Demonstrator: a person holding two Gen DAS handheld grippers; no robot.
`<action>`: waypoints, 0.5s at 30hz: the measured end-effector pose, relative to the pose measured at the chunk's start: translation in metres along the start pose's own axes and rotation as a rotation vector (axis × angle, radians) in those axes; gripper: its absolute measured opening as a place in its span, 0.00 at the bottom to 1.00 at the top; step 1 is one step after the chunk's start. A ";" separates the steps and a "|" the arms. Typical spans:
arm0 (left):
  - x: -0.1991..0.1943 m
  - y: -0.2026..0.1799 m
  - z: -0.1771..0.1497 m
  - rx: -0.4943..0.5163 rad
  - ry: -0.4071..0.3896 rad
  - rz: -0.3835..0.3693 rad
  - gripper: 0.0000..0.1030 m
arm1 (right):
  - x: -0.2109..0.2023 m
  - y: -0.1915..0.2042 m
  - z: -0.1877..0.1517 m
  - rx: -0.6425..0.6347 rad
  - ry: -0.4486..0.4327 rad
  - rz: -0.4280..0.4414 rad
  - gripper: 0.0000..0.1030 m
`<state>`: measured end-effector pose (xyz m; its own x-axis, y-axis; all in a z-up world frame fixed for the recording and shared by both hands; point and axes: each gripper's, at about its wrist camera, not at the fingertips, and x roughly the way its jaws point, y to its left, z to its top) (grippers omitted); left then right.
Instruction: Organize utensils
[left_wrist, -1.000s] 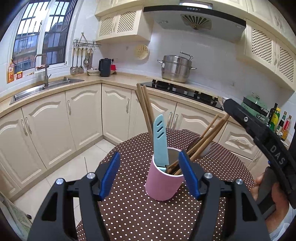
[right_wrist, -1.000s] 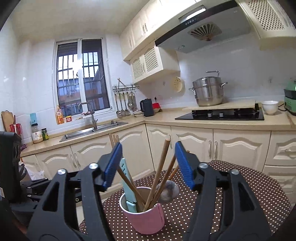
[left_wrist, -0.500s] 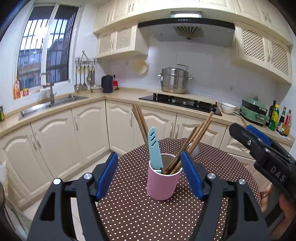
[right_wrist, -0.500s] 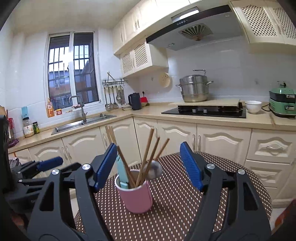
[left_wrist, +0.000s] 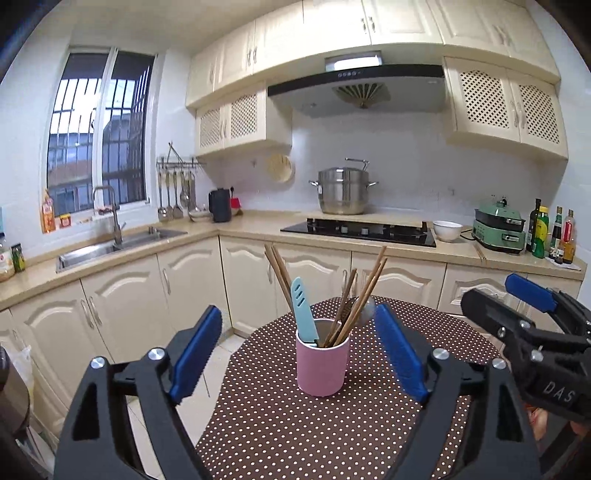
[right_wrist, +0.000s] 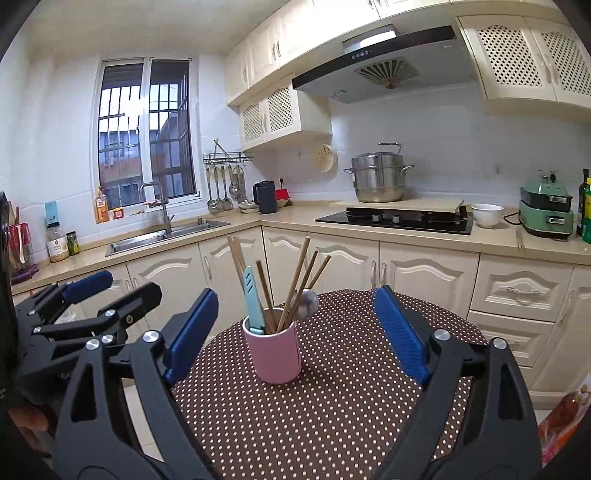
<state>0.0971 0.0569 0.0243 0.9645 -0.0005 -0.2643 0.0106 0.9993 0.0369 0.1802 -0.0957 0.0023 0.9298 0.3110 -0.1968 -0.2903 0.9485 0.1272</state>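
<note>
Left gripper and right gripper both spread wide, nothing held, each apart from cup. Pink cup upright on dotted table, holding chopsticks, teal knife, spoon.

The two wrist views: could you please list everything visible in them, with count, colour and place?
Cup: one, pink, on the dotted table.
Chopsticks: several, brown wood, standing in the cup.
Knife: one, light blue, in the cup.
Spoon: one, metal, bowl up, in the cup.
Table: one, brown cloth with white dots.
Steamer pot: one, steel, by the black hob.
Kettle: one, black, on the counter corner.
Bowl: one, white, right of the hob.
Cooker: one, green, on the right counter.
Left gripper: black with blue pads, open, empty.
Right gripper: same, open, empty.
</note>
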 end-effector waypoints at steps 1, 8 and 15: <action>-0.006 -0.001 0.001 0.001 -0.006 0.001 0.83 | -0.004 0.001 0.000 -0.003 -0.002 -0.003 0.85; -0.034 -0.005 0.002 0.005 -0.029 0.026 0.86 | -0.033 0.009 0.001 -0.027 -0.031 -0.011 0.88; -0.061 -0.004 0.002 -0.015 -0.084 0.026 0.87 | -0.053 0.016 0.007 -0.049 -0.056 -0.015 0.89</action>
<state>0.0386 0.0529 0.0424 0.9830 0.0230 -0.1821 -0.0182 0.9994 0.0282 0.1280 -0.0971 0.0215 0.9450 0.2940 -0.1430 -0.2855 0.9553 0.0770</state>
